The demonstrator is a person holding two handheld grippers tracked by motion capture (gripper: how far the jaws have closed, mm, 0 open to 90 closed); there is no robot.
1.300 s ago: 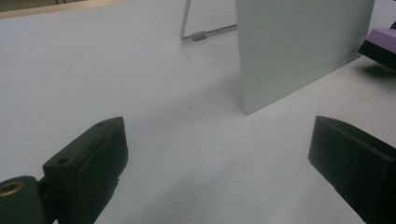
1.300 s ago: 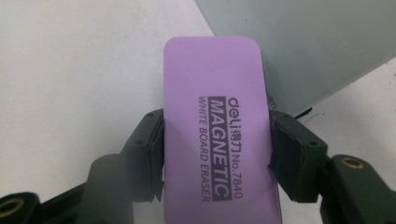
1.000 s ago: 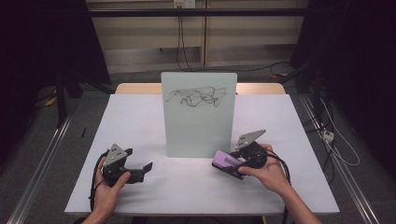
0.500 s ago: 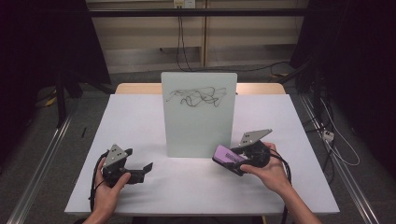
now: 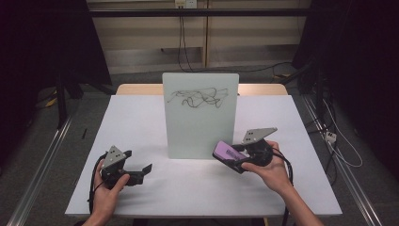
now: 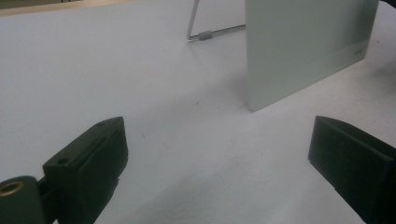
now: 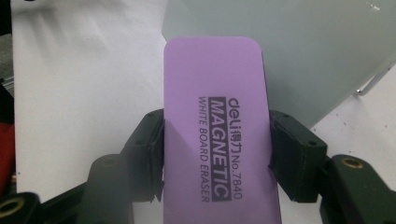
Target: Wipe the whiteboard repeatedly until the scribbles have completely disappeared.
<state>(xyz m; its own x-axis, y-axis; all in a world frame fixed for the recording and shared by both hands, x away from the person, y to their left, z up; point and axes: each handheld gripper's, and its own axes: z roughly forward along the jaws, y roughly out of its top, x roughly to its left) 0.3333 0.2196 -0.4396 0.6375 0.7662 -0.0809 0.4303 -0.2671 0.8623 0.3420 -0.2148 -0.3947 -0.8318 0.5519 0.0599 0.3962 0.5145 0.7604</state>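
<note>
Landmark: small whiteboard (image 5: pixel 200 115), standing upright near mid tabletop (image 5: pixel 141 117), on a wire stand at its back; face toward the person.
Board face: black scribble across the upper part; lower part blank.
Eraser: purple magnetic whiteboard eraser (image 7: pixel 217 126), just in front of the board's lower right corner, by the bottom edge; touching or not, can't tell. Printed side up, text reads "deli MAGNETIC WHITE BOARD ERASER No.7840".
R gripper (image 5: pixel 230 157): in front-right of the board, held in the person's right hand, pointed toward the board's lower right corner. Grey three-cornered plate on top.
R fingers (image 7: pixel 149 144): pinching the eraser by its two long sides, one pad per side; eraser's far end sticks out past the pads toward the board.
L gripper (image 5: pixel 141 172): in front-left of the board, well apart from it, low over the tabletop, held in the left hand.
L fingers (image 6: pixel 93 158): spread wide, nothing between them but bare tabletop; board's lower corner seen beyond them.
Tabletop: white, plain; wood edge behind the board.
Cables: one trails from each gripper toward the person.
</note>
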